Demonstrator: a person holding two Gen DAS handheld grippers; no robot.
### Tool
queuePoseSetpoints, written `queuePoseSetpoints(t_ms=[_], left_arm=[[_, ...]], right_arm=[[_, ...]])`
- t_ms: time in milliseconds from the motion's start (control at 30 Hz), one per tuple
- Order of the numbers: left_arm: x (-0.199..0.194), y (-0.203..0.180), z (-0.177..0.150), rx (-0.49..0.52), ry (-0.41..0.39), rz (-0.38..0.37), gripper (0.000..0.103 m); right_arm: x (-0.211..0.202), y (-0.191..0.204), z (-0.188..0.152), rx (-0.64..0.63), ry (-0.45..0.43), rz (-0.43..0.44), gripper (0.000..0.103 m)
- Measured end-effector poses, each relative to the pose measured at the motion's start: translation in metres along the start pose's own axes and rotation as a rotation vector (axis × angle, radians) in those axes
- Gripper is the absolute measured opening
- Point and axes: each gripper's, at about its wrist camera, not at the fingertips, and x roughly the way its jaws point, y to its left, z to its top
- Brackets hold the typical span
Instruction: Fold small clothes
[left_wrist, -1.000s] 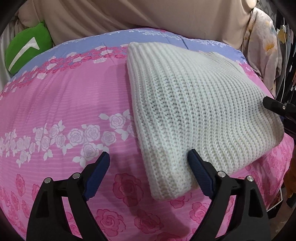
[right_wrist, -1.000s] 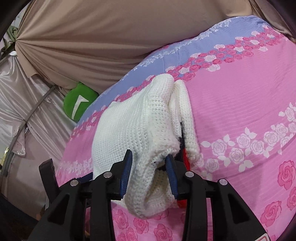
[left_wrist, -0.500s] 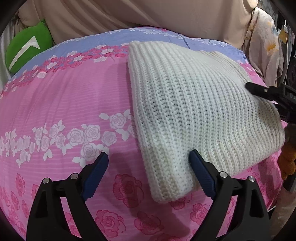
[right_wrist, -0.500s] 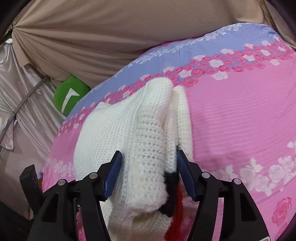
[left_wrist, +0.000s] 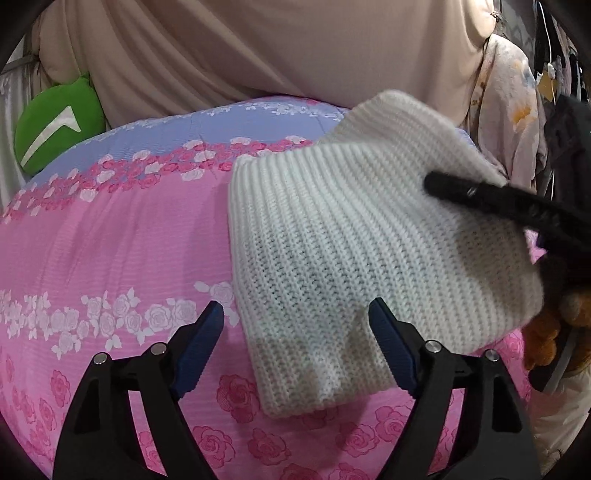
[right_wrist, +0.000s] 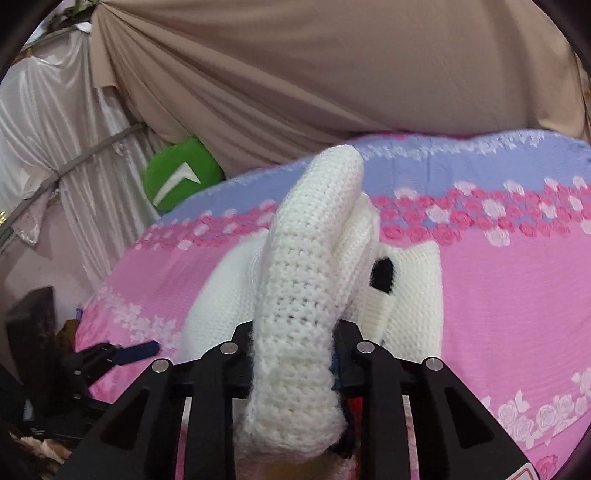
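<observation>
The white sweater (left_wrist: 354, 258) lay on the pink bedspread (left_wrist: 110, 240), its far right edge lifted at 2 o'clock. The right gripper (right_wrist: 295, 354) was clamped on that fold. The left gripper (left_wrist: 295, 343) stood wide, holding nothing, straddling the near hem. Bare bedspread spread toward 9 o'clock; a green cushion (left_wrist: 55, 122) sat at 10 o'clock, curtain (left_wrist: 295, 48) behind.

sweater (left_wrist: 354, 236): lying on the bedspread (left_wrist: 110, 236), its far right edge lifting off it
right gripper (right_wrist: 295, 354): clamping that raised edge, at the sweater's right
left gripper (left_wrist: 295, 328): hovering before the sweater's near edge, jaws apart
cushion (left_wrist: 55, 122): sitting behind the bedspread, far left
curtain (left_wrist: 258, 48): hanging behind the bed
</observation>
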Motion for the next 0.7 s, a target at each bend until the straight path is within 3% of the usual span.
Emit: queuePoseSetpoints(t_ms=[67, 133, 367, 433, 467, 533, 633, 700], left_arm=[[0.008, 0.0, -0.001, -0.007, 0.024, 0.007, 0.078], [0.017, 0.002, -0.003, -0.017, 0.054, 0.011, 0.078], [0.032, 0.007, -0.005, -0.046, 0.091, 0.018, 0.079], [0.025, 0.005, 0.001, -0.054, 0.062, 0.015, 0.079], [0.021, 0.004, 0.005, -0.054, 0.045, 0.014, 0.079], [0.01, 0.001, 0.016, -0.053, 0.001, 0.006, 0.079], [0.002, -0.007, 0.03, -0.044, -0.046, 0.007, 0.079], [0.008, -0.014, 0.036, -0.029, -0.052, 0.017, 0.08]], right_arm=[[0.017, -0.023, -0.014, 0.07, 0.055, -0.042, 0.032], [0.014, -0.04, -0.026, 0.146, 0.052, 0.0, 0.041], [-0.01, -0.044, -0.031, 0.196, 0.016, 0.033, 0.043], [-0.007, -0.034, -0.024, 0.151, 0.016, 0.014, 0.036], [-0.004, -0.026, -0.018, 0.105, 0.021, 0.0, 0.023], [-0.011, -0.009, -0.005, 0.041, -0.021, 0.002, 0.021], [-0.045, 0.009, 0.015, 0.007, -0.142, 0.128, 0.019], [-0.046, -0.003, 0.017, 0.04, -0.149, 0.154, 0.019]])
